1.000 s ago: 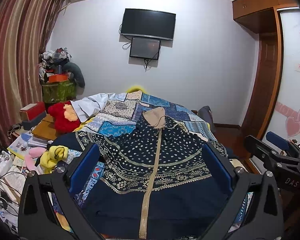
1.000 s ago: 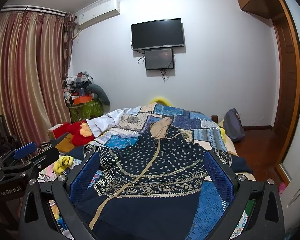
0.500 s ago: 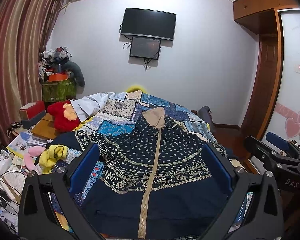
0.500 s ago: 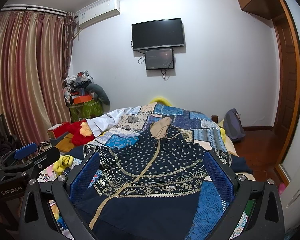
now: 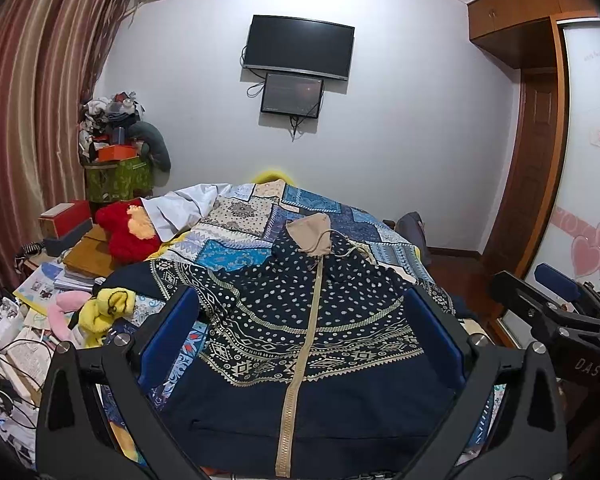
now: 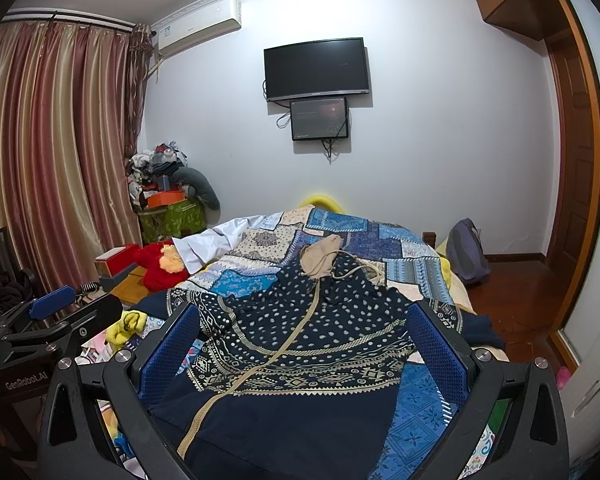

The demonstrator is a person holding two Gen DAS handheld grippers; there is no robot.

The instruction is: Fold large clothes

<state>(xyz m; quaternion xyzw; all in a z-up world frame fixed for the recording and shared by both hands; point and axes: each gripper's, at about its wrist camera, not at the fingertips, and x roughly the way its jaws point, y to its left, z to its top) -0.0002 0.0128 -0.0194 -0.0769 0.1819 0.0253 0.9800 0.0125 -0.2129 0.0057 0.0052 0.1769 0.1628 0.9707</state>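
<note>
left hand-held gripper (image 5: 300, 320) spread above zipped jacket (image 5: 308, 344), right hand-held gripper (image 6: 300, 328) spread, level alongside

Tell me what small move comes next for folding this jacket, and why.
Probably lower the left gripper toward the jacket's left sleeve: the jacket lies flat and zipped on the bed, unfolded, and both the left and right gripper are open, holding nothing.

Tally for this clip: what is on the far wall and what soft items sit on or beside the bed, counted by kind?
Wall screens: 2 (large black television, smaller dark monitor below it)
Air conditioners: 1 (white wall unit)
Garments laid out: 1 (navy patterned zip hoodie with beige hood)
Plush toys: 2 (red plush toy, yellow plush toy)
Total: 6
</note>
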